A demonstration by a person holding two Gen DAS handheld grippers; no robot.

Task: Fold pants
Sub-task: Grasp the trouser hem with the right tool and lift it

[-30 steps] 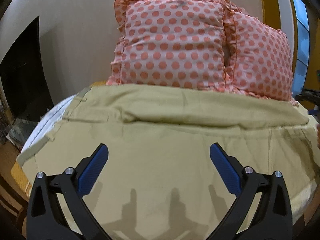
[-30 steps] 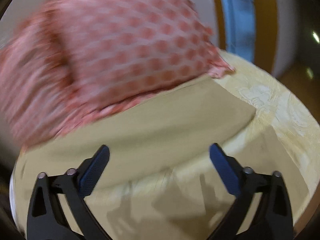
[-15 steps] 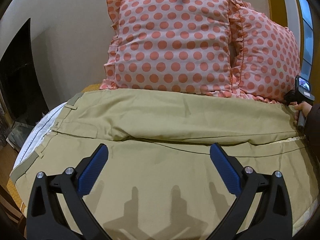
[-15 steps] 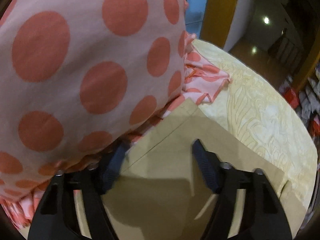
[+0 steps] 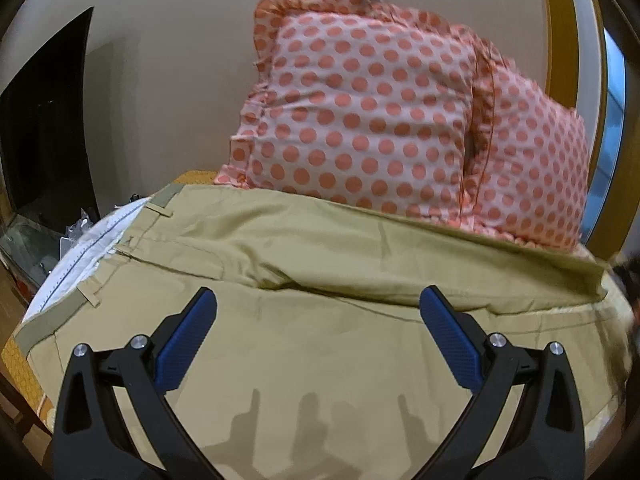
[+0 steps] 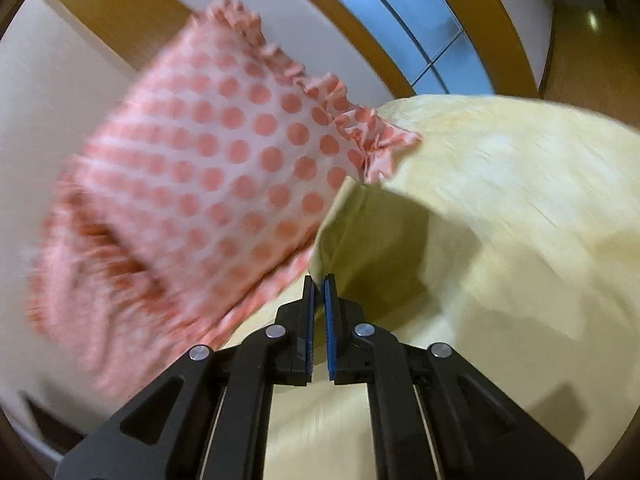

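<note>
The khaki woven pants (image 5: 320,264) lie flat and wide, just before two puffy dotted pillows (image 5: 372,120). The right gripper (image 6: 319,284) pinches a raised pants corner beside the pillows. The left gripper (image 5: 318,320) hovers wide open, empty.

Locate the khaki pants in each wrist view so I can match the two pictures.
Left wrist: the pants spread across the lower half, waistband at left.
Right wrist: a lifted pants edge, centre, pinched in the right hand-held gripper.
Shared landmark: the polka-dot pillow behind the pants.
</note>
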